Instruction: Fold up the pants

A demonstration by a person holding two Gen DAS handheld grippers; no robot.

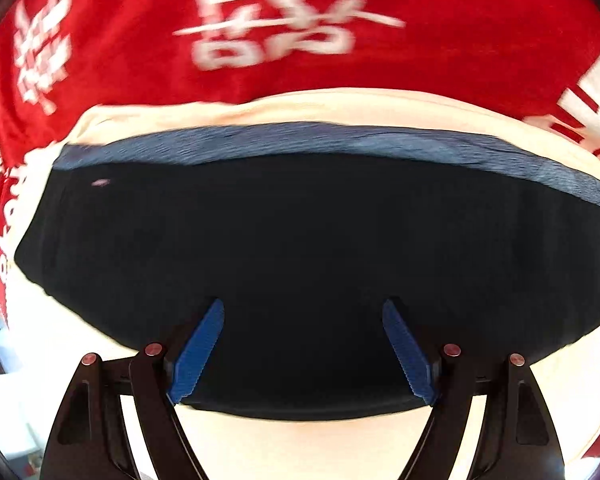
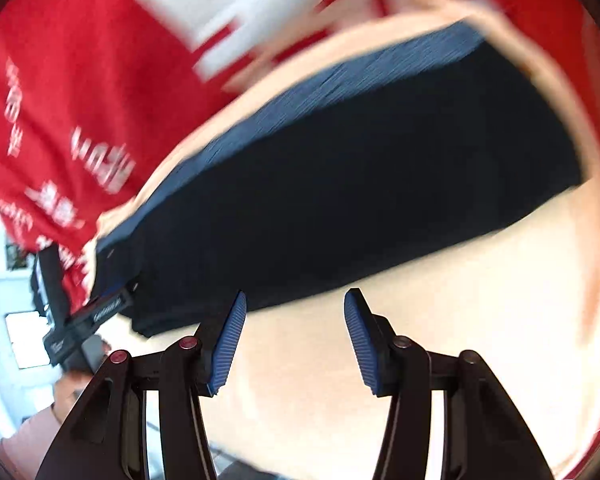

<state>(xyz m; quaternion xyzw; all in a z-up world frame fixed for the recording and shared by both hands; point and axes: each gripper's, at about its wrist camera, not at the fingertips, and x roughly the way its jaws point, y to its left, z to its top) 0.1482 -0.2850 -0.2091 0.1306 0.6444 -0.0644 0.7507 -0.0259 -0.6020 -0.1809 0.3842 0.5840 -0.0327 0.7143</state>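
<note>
The dark navy pants (image 1: 300,248) lie folded flat on a cream-white surface (image 1: 308,448), with a lighter blue ribbed waistband (image 1: 300,140) along the far edge. My left gripper (image 1: 303,312) is open, its blue pads over the near edge of the pants, holding nothing. In the right wrist view the pants (image 2: 340,184) run diagonally from lower left to upper right. My right gripper (image 2: 296,300) is open and empty, just at the near edge of the pants over the cream surface (image 2: 420,280). The left gripper (image 2: 80,320) shows at the pants' left end.
A red cloth with white lettering (image 1: 260,20) covers the area beyond the cream surface, and it also shows in the right wrist view (image 2: 80,80). A bright room background (image 2: 4,300) shows at the left edge. Both views are motion-blurred.
</note>
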